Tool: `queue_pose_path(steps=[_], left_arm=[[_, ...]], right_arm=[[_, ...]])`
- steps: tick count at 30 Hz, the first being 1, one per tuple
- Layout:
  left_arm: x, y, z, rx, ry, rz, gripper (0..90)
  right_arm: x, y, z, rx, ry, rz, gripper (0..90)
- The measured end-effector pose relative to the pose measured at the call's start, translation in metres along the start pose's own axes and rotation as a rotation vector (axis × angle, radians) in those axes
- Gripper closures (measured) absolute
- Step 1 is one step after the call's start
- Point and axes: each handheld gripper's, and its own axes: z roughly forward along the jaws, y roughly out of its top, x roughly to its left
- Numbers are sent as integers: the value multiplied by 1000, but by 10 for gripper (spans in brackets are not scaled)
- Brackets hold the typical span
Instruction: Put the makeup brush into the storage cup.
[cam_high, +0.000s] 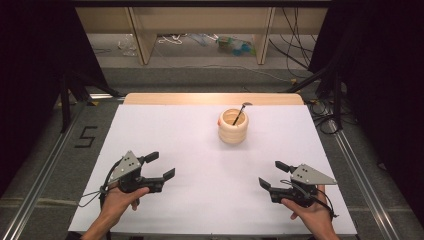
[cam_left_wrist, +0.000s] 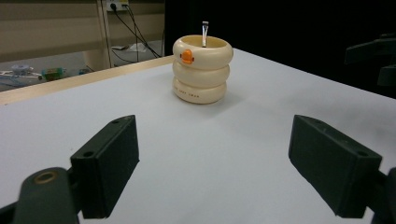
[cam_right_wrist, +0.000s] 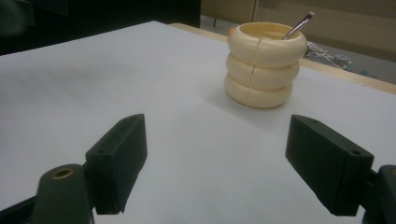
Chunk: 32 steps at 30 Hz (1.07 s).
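We hold the left gripper (cam_high: 160, 165) at 8 o'clock and the right gripper (cam_high: 273, 174) at 4 o'clock, jaws wide apart and empty. The cream cup (cam_high: 233, 126), holding a brush (cam_high: 239, 112), stands at 12 o'clock on the table (cam_high: 200, 150).

A large black figure "5" (cam_high: 86, 136) stands on the grey floor to the left of the table, near its far left corner, seen in the high view. On the cream ringed cup (cam_left_wrist: 201, 70), in the left gripper view, a short line of small dark lettering (cam_left_wrist: 190, 94) runs along the lowest ring, below the orange beak, but it is too small and blurred to read. No other text, label or brand can be read in any of the views.
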Motion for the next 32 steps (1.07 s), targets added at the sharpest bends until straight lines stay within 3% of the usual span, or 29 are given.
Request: queue_pose_path(steps=[7,9,14,15,19,20,24,26,32], left_arm=[[-5,-6,-6,9,2,-6,163],[-6,-6,-8,11,0,20,162],[-9,-9,-10,14,7,8,163],[-9,-9,-10,4,2,6,163],[-8,-9,-11,8,9,9,163],[-8,-9,-10,7,10,-11,163],[-9,-9,-9,13,5,6,163],[-8,-9,-9,13,1,12,163],[-8,-9,-9,14,3,6,164]], right_arm=[[0,0,-1,5,-3,2,219],[-1,0,-1,-5,-9,-14,219],[-1,0,0,-19,-11,-20,219],[1,0,-1,-3,-1,5,219],[0,1,-2,8,1,-3,218],[-1,1,-1,-9,-8,-21,219],[-1,1,-1,-13,-9,-19,218],[1,1,-2,10,3,4,219],[-1,0,0,-19,-11,-21,219]])
